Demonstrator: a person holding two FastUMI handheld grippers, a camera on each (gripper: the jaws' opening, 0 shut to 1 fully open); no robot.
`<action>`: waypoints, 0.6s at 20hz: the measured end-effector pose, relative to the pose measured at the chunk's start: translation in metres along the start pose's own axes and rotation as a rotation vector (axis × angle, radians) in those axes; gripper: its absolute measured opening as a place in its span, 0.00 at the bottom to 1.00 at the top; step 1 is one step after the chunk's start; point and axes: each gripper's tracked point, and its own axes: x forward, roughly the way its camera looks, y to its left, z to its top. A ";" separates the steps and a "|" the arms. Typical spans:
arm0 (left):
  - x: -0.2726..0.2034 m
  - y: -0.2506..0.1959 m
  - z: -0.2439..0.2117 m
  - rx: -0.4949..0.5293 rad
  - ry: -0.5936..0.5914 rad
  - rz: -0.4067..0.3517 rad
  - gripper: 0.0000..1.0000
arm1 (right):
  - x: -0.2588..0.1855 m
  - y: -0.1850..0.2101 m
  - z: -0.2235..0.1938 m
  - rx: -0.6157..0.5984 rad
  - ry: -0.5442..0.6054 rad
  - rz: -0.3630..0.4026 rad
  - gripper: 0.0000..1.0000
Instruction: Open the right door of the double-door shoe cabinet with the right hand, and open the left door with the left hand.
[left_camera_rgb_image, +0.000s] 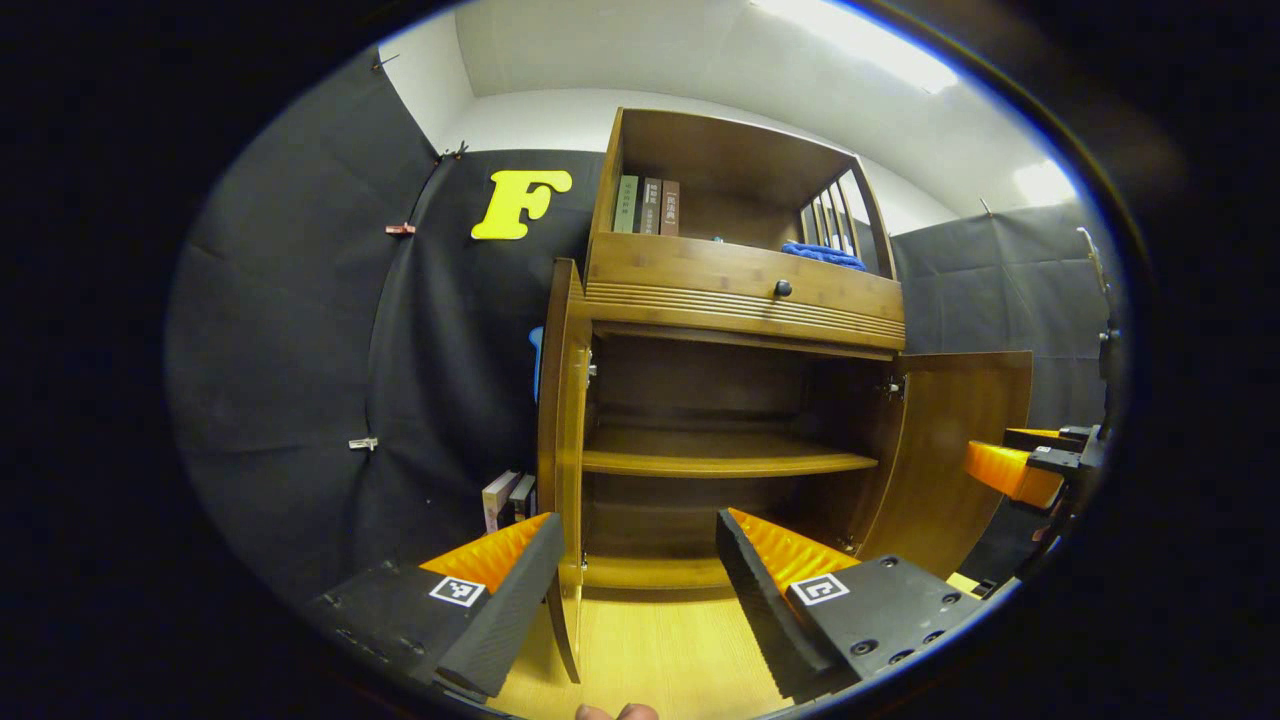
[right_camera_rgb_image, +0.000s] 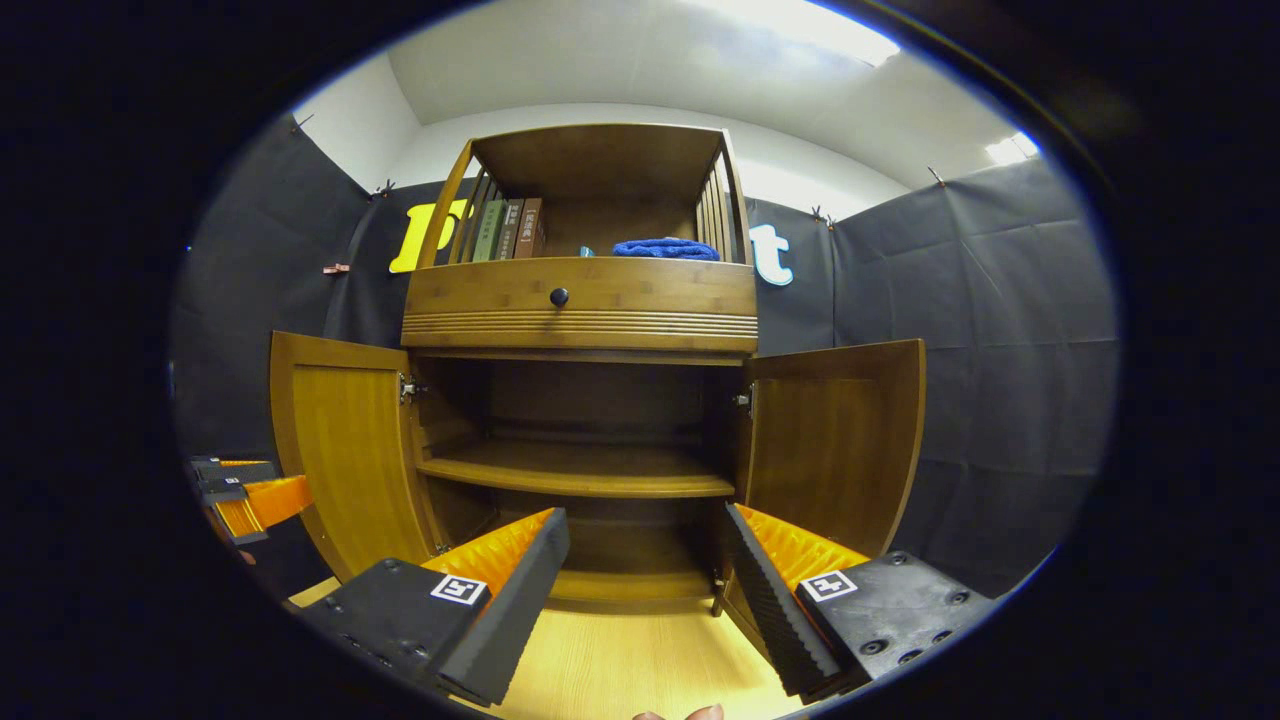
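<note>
The left claw (left_camera_rgb_image: 640, 560) hangs spread and empty over the pale wooden floor (left_camera_rgb_image: 650, 650), straddling the brown wooden left door (left_camera_rgb_image: 560, 420); the right claw (right_camera_rgb_image: 645, 560) gapes empty too. Beyond, the double-door shoe cabinet (right_camera_rgb_image: 580, 310) stands with its right door (right_camera_rgb_image: 830, 440) swung wide.

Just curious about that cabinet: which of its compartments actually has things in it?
Only the top open compartment: it holds books and a blue cloth. The two shelves behind the opened doors look bare.

The wooden shoe cabinet (right_camera_rgb_image: 580, 310) stands with left door (right_camera_rgb_image: 345, 450) and right door (right_camera_rgb_image: 835, 440) swung open.
</note>
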 end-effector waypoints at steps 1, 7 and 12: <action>0.001 -0.003 0.000 0.009 0.001 -0.007 0.94 | -0.001 0.002 0.000 -0.002 0.000 -0.001 0.96; 0.005 -0.017 0.002 0.035 -0.005 -0.040 0.96 | -0.005 0.002 0.000 -0.006 0.002 -0.007 0.96; 0.008 -0.020 0.000 0.024 0.006 -0.041 0.92 | -0.009 -0.009 -0.002 -0.003 0.010 -0.025 0.95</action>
